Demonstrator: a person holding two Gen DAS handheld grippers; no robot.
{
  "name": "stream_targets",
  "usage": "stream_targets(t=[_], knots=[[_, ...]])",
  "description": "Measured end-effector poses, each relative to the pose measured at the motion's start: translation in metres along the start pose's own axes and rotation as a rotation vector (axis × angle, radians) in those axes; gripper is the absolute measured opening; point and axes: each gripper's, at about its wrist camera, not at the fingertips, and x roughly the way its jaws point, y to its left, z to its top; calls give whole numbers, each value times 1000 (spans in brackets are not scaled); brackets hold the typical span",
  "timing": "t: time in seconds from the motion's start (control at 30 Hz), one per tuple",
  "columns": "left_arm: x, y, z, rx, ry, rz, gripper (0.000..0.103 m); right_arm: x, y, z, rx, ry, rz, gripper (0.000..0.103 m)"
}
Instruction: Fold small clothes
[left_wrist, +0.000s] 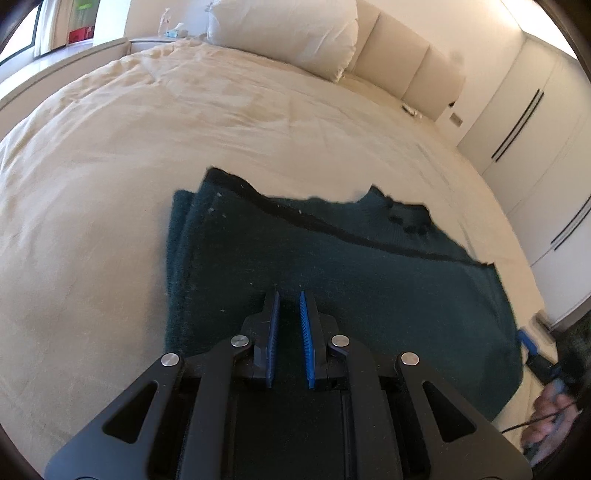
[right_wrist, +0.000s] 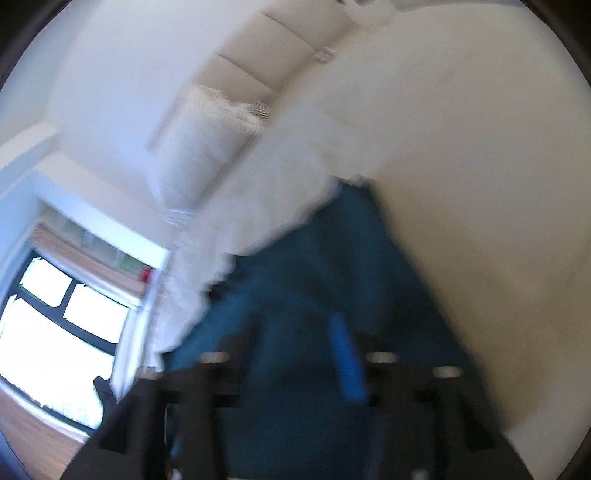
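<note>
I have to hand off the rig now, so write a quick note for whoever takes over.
Left gripper: jaws slightly apart, empty, above the dark teal garment.
Right gripper: view blurred; garment fills the gap between its fingers, grip unclear.
Garment lies on the cream bed, left edge already doubled over in layers.
Left to do: finish the remaining folds and flatten it.

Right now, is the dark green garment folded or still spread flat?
Partly folded. In the left wrist view the dark green garment lies on the bed with stacked layer edges along its left side. Right wrist view is too blurred to confirm.
</note>
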Motion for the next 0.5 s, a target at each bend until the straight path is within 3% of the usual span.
stream_targets(t=[0.07,0.17,0.23,0.27,0.3,0.33,0.4,0.47,0.5], knots=[[0,-2,-3,-15,-2,3,11,26,27,-9,-23,89,125,63],[-11,-13,-16,-26,3,-58,11,70,55,-48,-16,285,270,62],[-21,-24,-29,2,-4,-111,11,99,67,-83,-51,415,306,60],[-25,-32,-38,51,-3,-109,11,108,66,-93,-55,449,293,49],[-25,-36,-45,96,2,-75,11,116,60,-101,-54,465,259,27],[-25,-36,-50,120,1,-43,11,116,52,-100,-40,449,240,20],[-28,-14,-53,59,-3,-77,11,108,28,-89,37,425,253,17],[-33,17,-53,-48,-4,-106,11,83,2,-71,59,322,206,16],[-37,26,-53,-67,-11,-106,11,67,-16,-62,75,266,182,11]])
